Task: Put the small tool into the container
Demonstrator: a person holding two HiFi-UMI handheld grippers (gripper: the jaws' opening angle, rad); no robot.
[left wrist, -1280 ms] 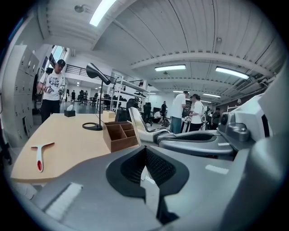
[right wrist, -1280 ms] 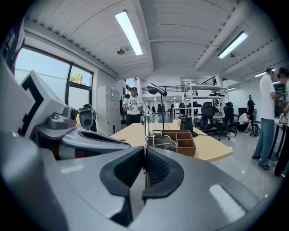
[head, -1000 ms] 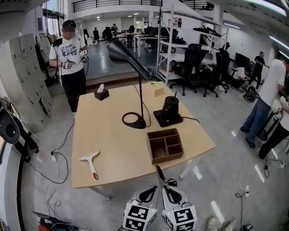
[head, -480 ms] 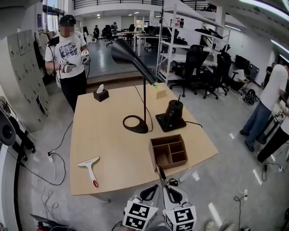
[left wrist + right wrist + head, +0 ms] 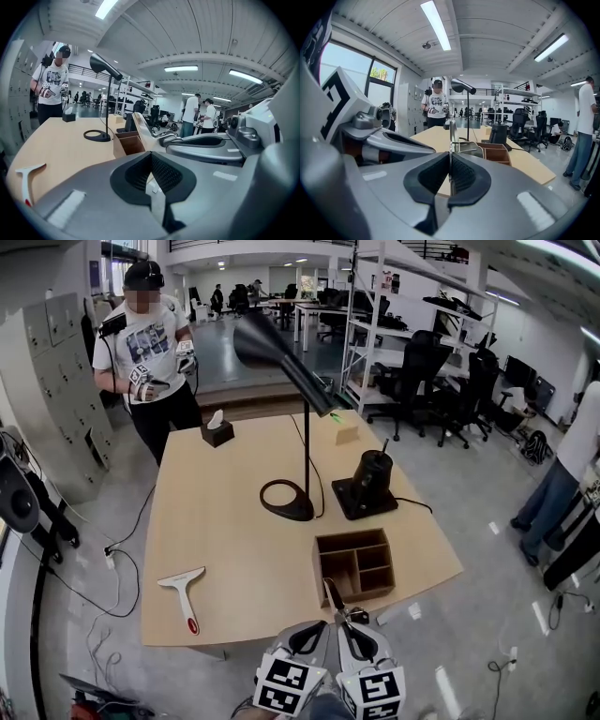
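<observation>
At the far left of the table [image 5: 234, 549] lies a squeegee [image 5: 185, 589] with a red handle end; we think it has no part in this step. The left gripper [image 5: 319, 630] hangs off the near table edge, its jaws pressed together with nothing between them. Just beside it, the right gripper [image 5: 345, 622] has its jaws closed on a thin metal tool [image 5: 332, 597], which points up and forward toward the wooden container [image 5: 320, 570]. The container stands near the table's near edge, just beyond the tool tip, and its compartments look empty. To do the step well, we judge that we should carry the tool over one compartment, lower its tip inside, and only then open the jaws, so that it does not bounce out. We find no writing that can be read; the cubes carry only black-and-white square markers.
</observation>
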